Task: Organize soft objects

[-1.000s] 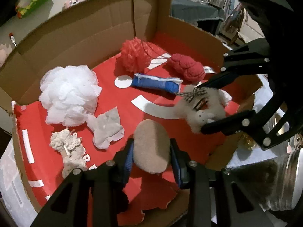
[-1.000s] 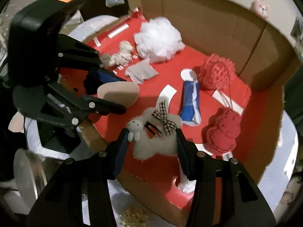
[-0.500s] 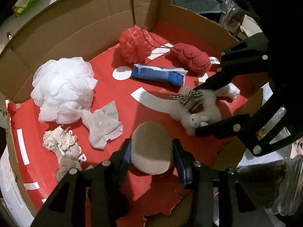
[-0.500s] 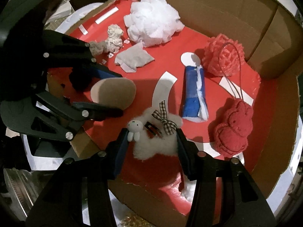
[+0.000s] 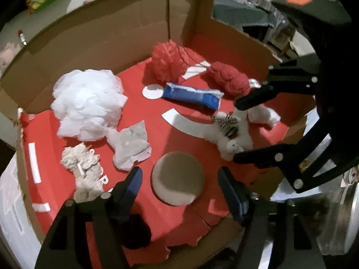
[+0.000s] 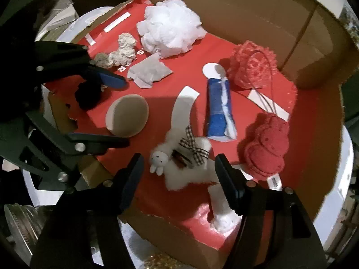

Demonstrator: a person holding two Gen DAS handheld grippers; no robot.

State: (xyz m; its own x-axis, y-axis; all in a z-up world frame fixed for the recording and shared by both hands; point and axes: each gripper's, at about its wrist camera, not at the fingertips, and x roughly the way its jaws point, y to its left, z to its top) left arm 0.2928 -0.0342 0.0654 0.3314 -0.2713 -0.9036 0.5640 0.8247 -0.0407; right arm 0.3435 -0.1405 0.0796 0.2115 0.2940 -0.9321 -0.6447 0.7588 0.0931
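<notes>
Since a second ago both pairs of jaws have let go: the left gripper is opening, its jaws clear on either side of the tan sponge, which lies flat on the red floor of the cardboard box. The right gripper is opening too, the white plush toy lying loose between its jaws. Also in the box we list a white pouf, red pouf, blue roll, red knit, and what we take for a grey cloth.
</notes>
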